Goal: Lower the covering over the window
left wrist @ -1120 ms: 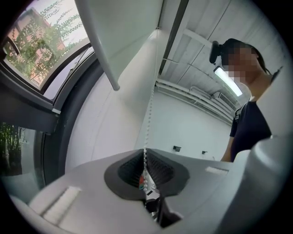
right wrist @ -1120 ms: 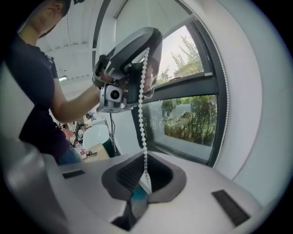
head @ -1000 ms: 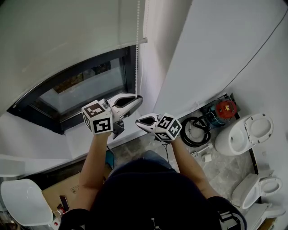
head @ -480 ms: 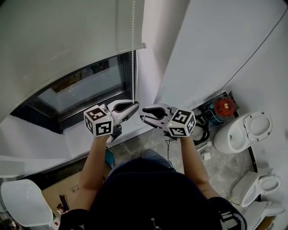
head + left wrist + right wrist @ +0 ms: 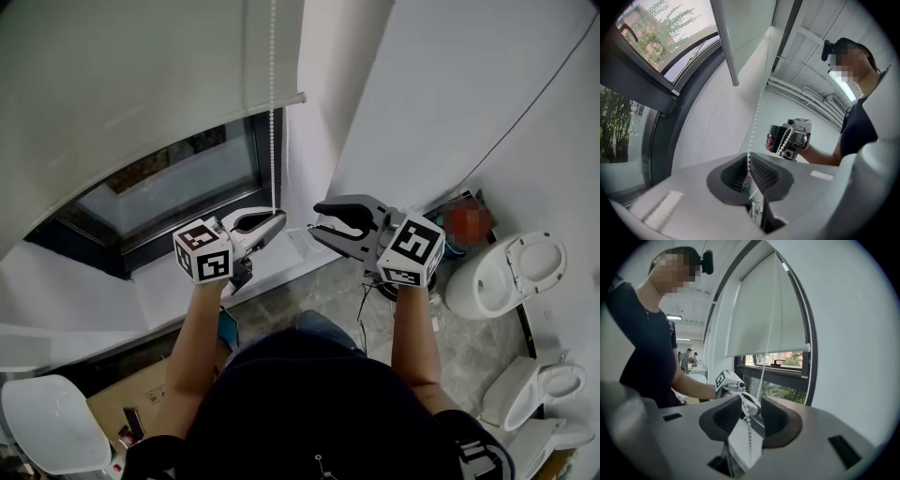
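Observation:
A white roller blind [image 5: 122,84] covers the upper part of the dark-framed window [image 5: 178,178]. Its bead chain [image 5: 273,112] hangs down the frame's right side. My left gripper [image 5: 279,217] is shut on that chain, and the beads [image 5: 759,108] run up from between its pads. My right gripper [image 5: 317,221] faces it at about the same height. Its jaws have just been opening and now stand apart. A loose strand of the chain [image 5: 746,420] hangs between them with neither pad pressing on it. From the left gripper view, beads drape over the right gripper [image 5: 790,138].
A white sill [image 5: 159,291] runs under the window, and a white wall rises to its right. On the floor at the right stand two toilets [image 5: 511,272] [image 5: 544,394]. A cardboard box [image 5: 122,403] and a white seat [image 5: 52,431] lie at the lower left.
My right gripper has let go of the chain, opened, and risen up and to the right. My left gripper has sunk a little with the chain. The blind's bottom bar sits slightly lower.

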The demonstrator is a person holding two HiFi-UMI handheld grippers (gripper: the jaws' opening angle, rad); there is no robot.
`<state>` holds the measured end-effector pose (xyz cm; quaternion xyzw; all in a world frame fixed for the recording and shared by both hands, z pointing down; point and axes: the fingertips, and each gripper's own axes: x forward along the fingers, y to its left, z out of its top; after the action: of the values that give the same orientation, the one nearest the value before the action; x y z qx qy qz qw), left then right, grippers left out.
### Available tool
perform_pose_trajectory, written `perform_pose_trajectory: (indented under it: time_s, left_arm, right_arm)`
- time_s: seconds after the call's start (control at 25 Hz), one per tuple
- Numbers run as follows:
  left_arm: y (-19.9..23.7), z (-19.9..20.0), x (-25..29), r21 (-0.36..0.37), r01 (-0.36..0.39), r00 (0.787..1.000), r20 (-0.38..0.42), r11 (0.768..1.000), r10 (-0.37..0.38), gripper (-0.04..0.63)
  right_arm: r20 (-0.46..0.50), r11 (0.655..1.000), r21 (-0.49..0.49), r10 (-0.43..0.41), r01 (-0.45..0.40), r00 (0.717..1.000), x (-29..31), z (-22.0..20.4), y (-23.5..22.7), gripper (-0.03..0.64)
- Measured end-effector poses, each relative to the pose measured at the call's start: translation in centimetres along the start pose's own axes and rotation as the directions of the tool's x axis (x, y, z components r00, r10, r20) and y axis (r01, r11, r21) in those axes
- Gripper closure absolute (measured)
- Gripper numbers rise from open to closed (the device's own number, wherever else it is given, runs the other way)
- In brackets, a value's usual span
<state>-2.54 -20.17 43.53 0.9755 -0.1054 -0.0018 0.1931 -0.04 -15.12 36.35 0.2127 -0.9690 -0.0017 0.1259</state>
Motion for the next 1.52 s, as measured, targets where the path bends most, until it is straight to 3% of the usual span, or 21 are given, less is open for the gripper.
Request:
perform_pose_trajectory:
  time_s: [0.24, 0.32, 0.44, 0.52, 0.6, 0.8, 1.0, 1.24, 1.4, 1.52]
  left_arm:
    - [-0.1, 0.2, 0.0, -0.010, 0.017, 1.000, 0.010, 1.000, -0.017, 0.574]
    - [-0.1, 0.3, 0.0, -0.014, 0.019, 1.000, 0.018, 1.000, -0.019, 0.574]
    - [0.2, 0.3, -0.2, -0.013, 0.001, 1.000, 0.022, 1.000, 0.000, 0.574]
    - [0.1, 0.3, -0.3, -0.010, -0.002, 1.000, 0.018, 1.000, 0.002, 0.574]
    - [0.0, 0.3, -0.4, -0.010, 0.001, 1.000, 0.019, 1.000, 0.000, 0.574]
    - [-0.1, 0.2, -0.4, -0.014, 0.008, 1.000, 0.028, 1.000, -0.007, 0.574]
    - [-0.8, 0.0, -0.5, -0.010, 0.017, 0.999, 0.040, 1.000, -0.017, 0.574]
    - [-2.0, -0.5, -0.9, -0.007, 0.030, 0.998, 0.058, 1.000, -0.029, 0.574]
    - [-2.3, -0.8, -1.0, -0.006, 0.035, 0.997, 0.064, 0.999, -0.035, 0.574]
    - [-2.3, -0.9, -0.7, -0.002, 0.032, 0.998, 0.061, 0.999, -0.032, 0.574]
  right_arm:
    - [-0.090, 0.995, -0.068, 0.068, -0.075, 0.994, 0.2, 0.0, 2.2, 0.523]
    - [-0.080, 0.991, -0.075, 0.108, -0.115, 0.991, 0.0, 0.4, 3.1, 0.523]
    - [0.133, 0.984, -0.032, 0.176, -0.174, 0.975, -2.0, 4.1, 4.0, 0.520]
    - [0.288, 0.987, -0.011, 0.159, -0.163, 0.944, -4.0, 6.9, 3.5, 0.520]
    - [0.346, 0.994, -0.009, 0.109, -0.113, 0.932, -5.0, 8.4, 2.4, 0.520]
    - [0.283, 1.000, -0.007, 0.008, -0.007, 0.959, -3.0, 8.0, 0.3, 0.520]
    - [0.197, 1.000, 0.011, 0.014, -0.016, 0.980, 1.5, 6.6, -0.6, 0.520]
    - [0.181, 0.996, 0.088, -0.021, 0.005, 0.983, 5.5, 5.9, -1.3, 0.522]
    - [0.221, 0.988, 0.155, -0.046, 0.011, 0.974, 6.0, 6.3, -1.6, 0.595]
    - [0.240, 0.980, 0.197, -0.051, 0.003, 0.969, 5.4, 6.1, -1.9, 0.600]
